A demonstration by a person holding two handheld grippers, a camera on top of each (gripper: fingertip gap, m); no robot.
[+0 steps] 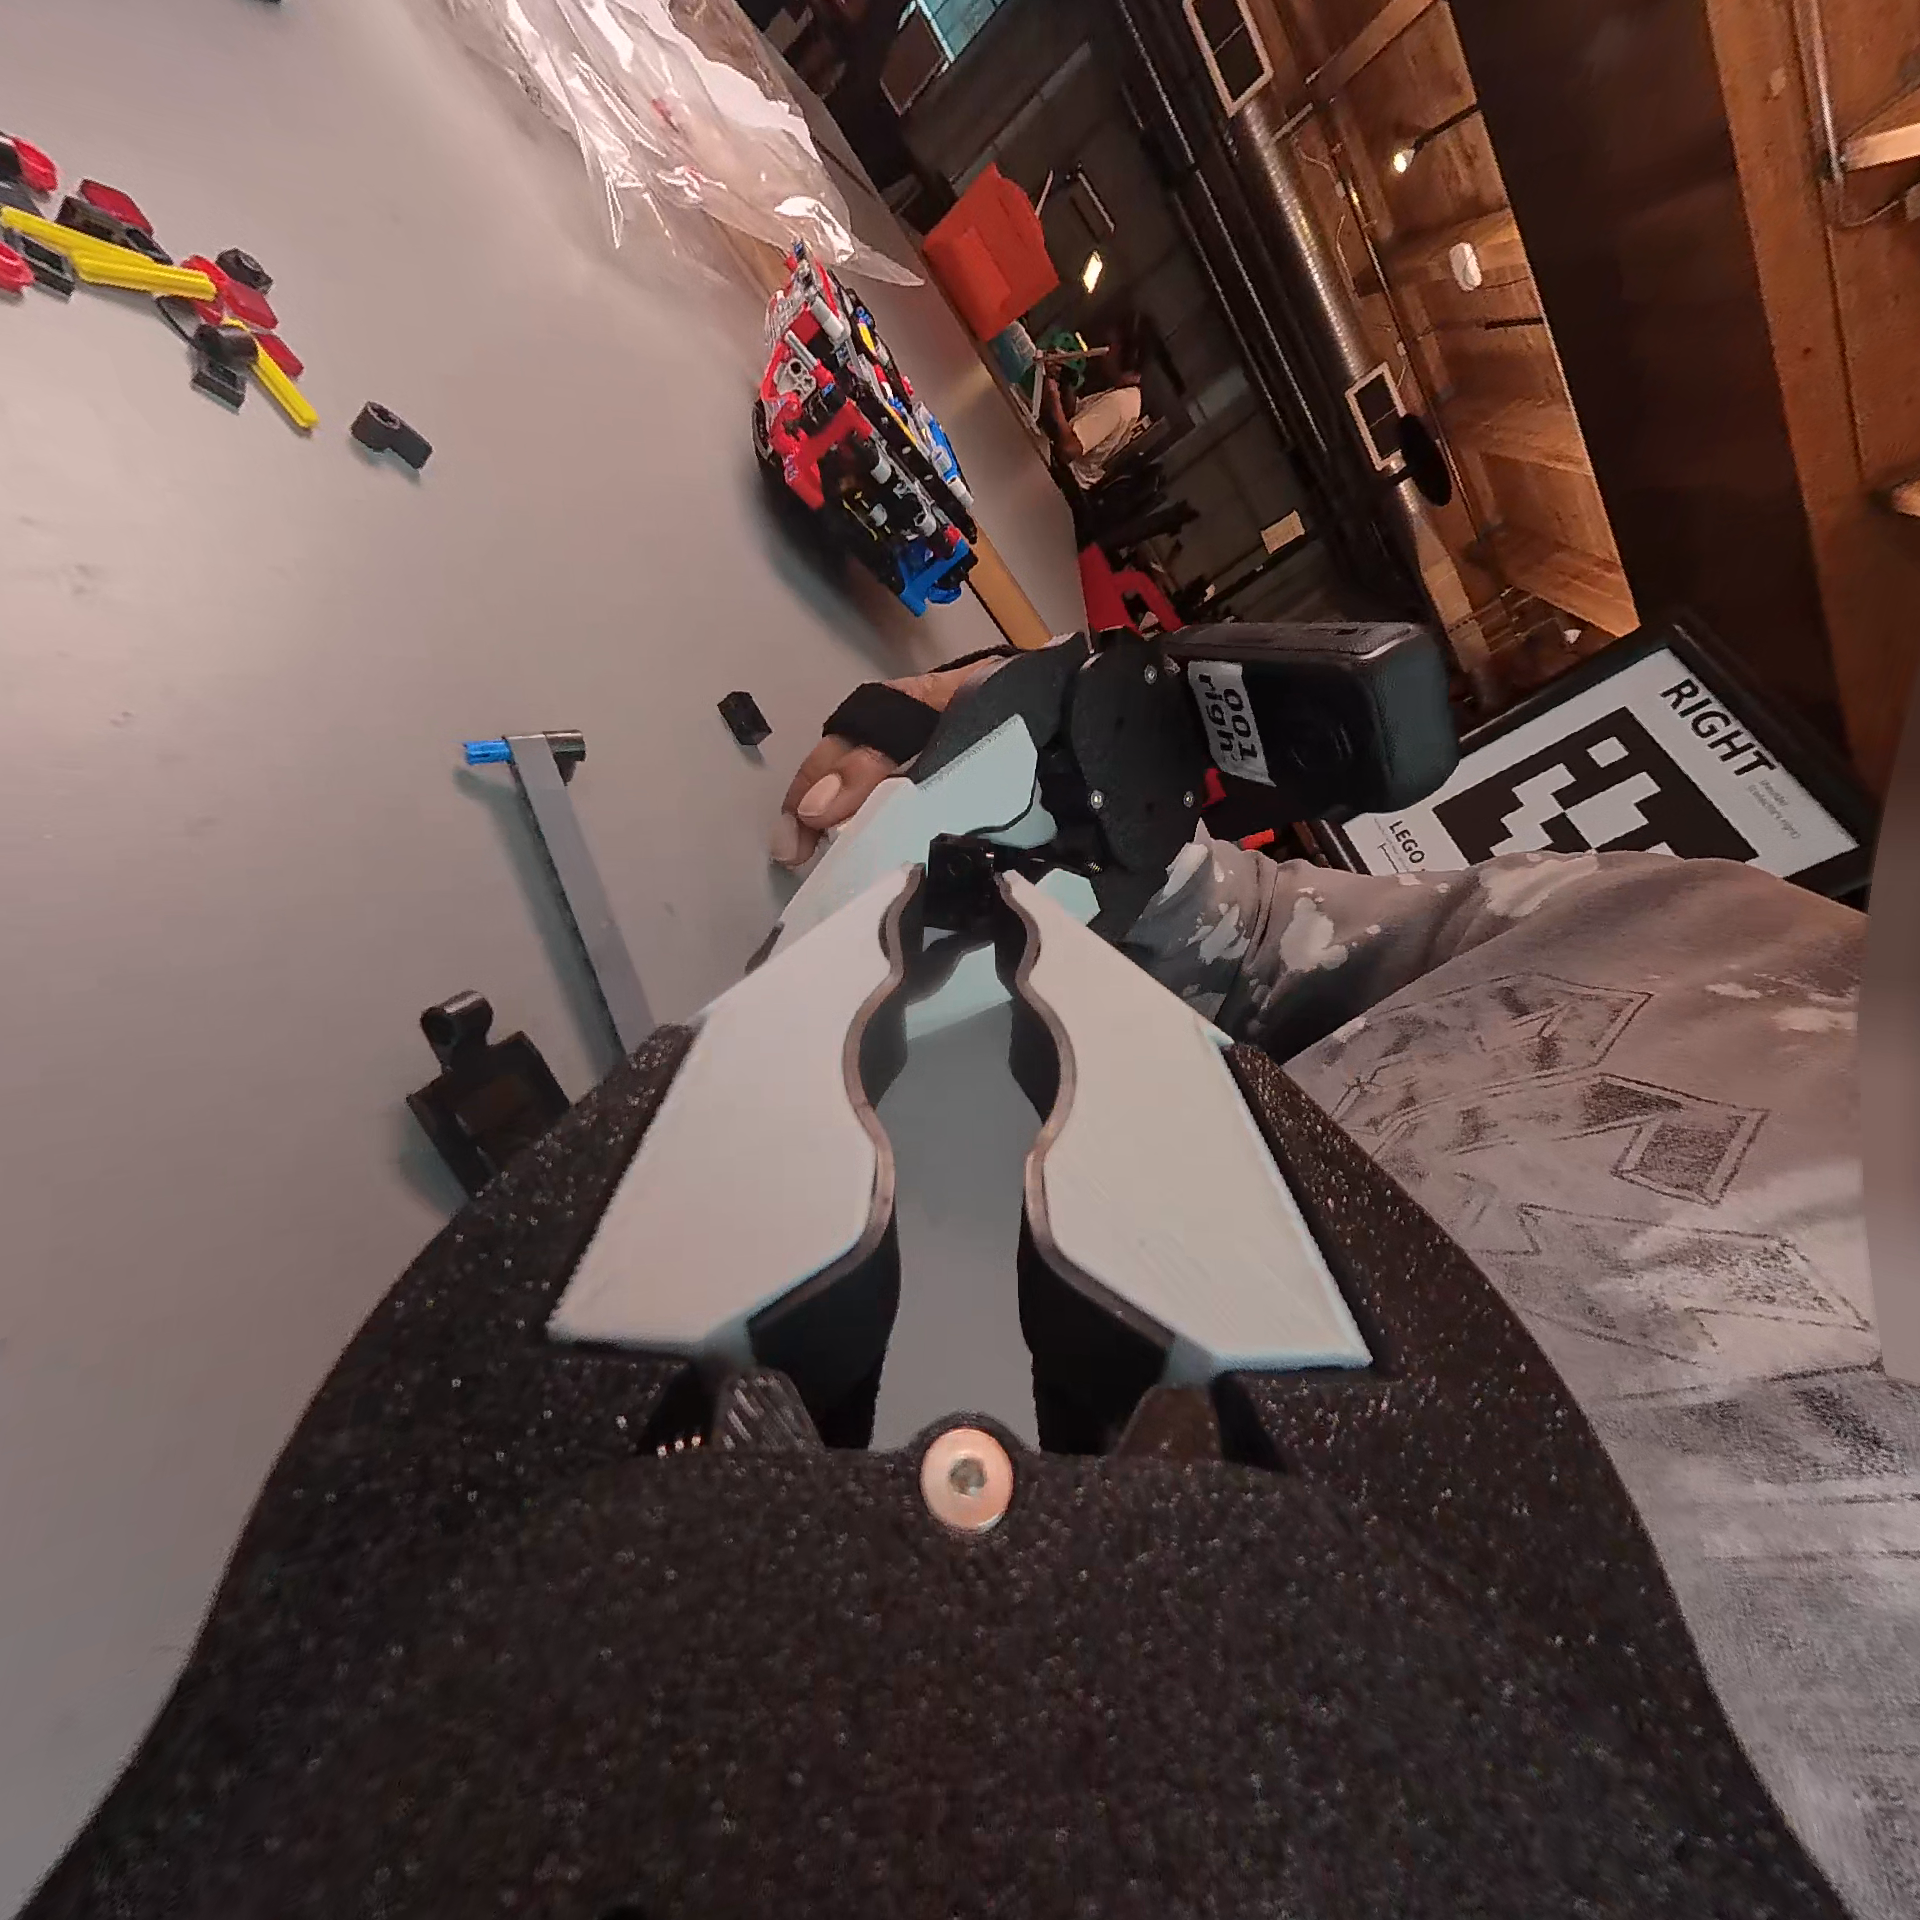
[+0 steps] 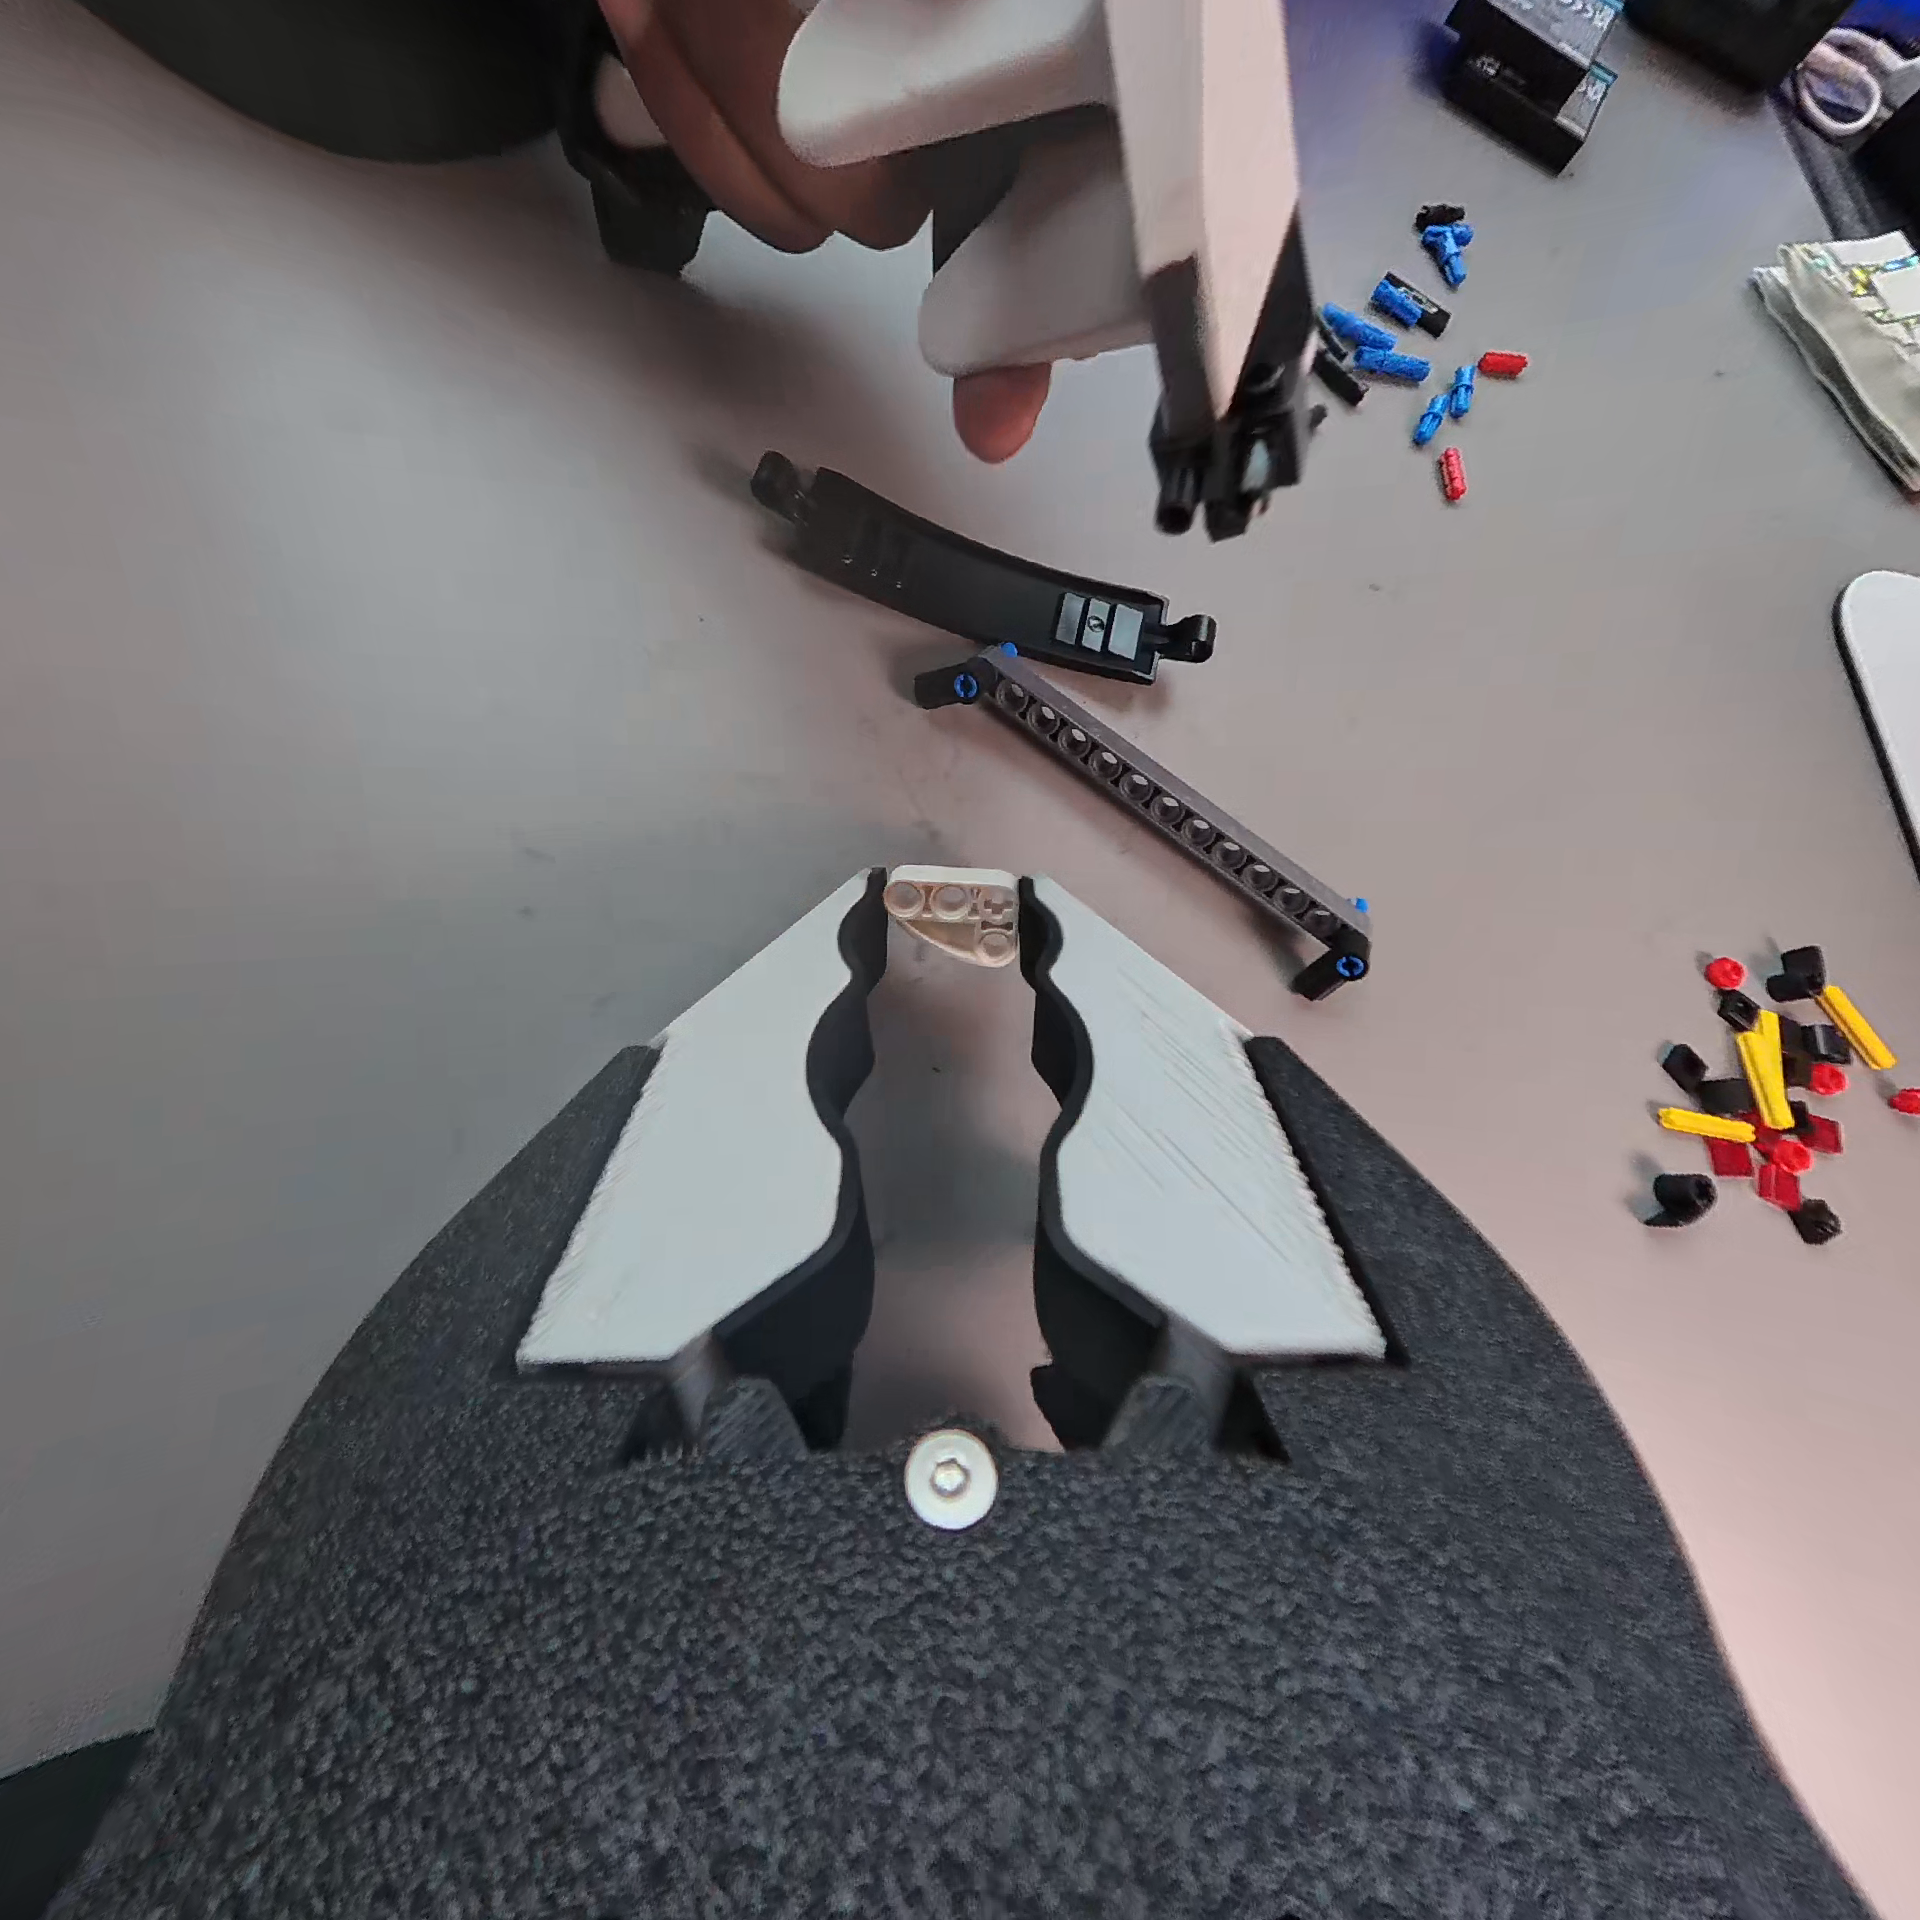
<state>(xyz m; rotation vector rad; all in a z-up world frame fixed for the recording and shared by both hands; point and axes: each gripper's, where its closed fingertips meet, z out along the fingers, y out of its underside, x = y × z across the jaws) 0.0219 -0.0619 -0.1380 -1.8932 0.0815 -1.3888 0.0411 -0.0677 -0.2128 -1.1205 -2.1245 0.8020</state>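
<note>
In the left wrist view my left gripper (image 1: 959, 896) is shut on a small black brick part (image 1: 956, 860), held above the grey table (image 1: 312, 727). Right behind it a hand holds my right gripper, whose pale finger (image 1: 935, 816) shows. In the right wrist view my right gripper (image 2: 949, 891) is shut on a small tan triangular plate (image 2: 956, 923), low over the table. The left gripper (image 2: 1231, 447) hangs above and beyond it with its black part (image 2: 1226, 488). A long dark beam with holes (image 2: 1164, 810) and a black curved panel (image 2: 966, 582) lie between the two grippers.
A red toy car model (image 1: 862, 436) and a plastic bag (image 1: 675, 125) are near the table's far edge. Piles of red, yellow and black parts (image 2: 1777, 1091) and blue pins (image 2: 1392, 332) lie to the right. A black box (image 2: 1527, 73) and folded paper (image 2: 1860, 332) sit at the top right. My right gripper's tips are some 25 centimetres from the red toy car model (image 1: 862, 436).
</note>
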